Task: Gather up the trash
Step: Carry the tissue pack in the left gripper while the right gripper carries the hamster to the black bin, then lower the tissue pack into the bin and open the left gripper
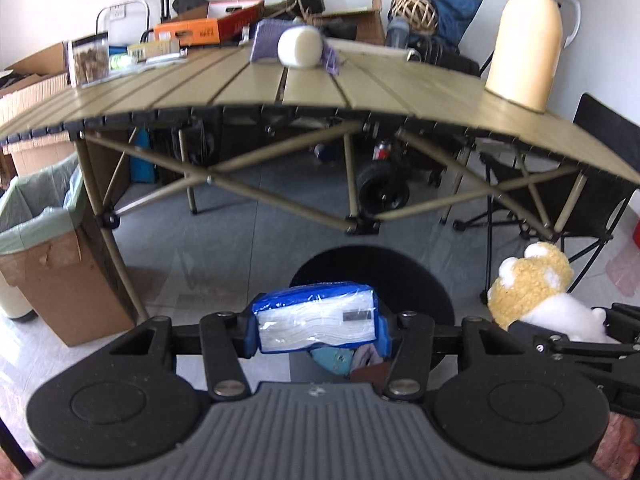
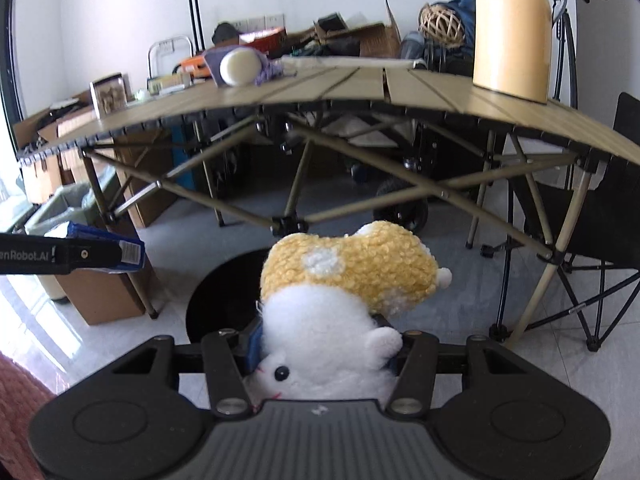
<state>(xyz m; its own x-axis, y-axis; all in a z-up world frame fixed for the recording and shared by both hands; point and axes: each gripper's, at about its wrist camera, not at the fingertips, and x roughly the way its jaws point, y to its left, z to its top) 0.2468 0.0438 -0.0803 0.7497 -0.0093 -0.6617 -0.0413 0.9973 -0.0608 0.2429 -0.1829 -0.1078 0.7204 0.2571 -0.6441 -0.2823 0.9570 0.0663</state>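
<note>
Left gripper (image 1: pixel 318 330) clamped on a tissue pack (image 1: pixel 316 320), blue wrapper with a clear window; pack lies crosswise between the blue pads, long axis side to side, barcode end showing in the right wrist view (image 2: pixel 130 254).

Right gripper (image 2: pixel 322 350) clamped on a plush toy (image 2: pixel 344 292), yellow back, white belly. Toy is gripped at the white lower body; the yellow part sticks out ahead of the fingers and up to the right, head end tucked down near the gripper body.

Key relation: a black round bin (image 1: pixel 372 280) sits on the floor directly ahead of and below both grippers, in front of the folding table's near edge (image 1: pixel 320 110). Bin mouth shows behind the tissue pack in the left view and behind-left of the toy in the right view (image 2: pixel 224 292). Some contents visible under the left fingers.

Left gripper looks more squarely centred over the mouth; right sits just beside it, toward the bin's right side.

Both grippers tilted downward. A lined cardboard box (image 1: pixel 48 248) stands by the table's left leg, well apart from both loads.

Judgement: drop into the black bin is next; neither load released yet.
</note>
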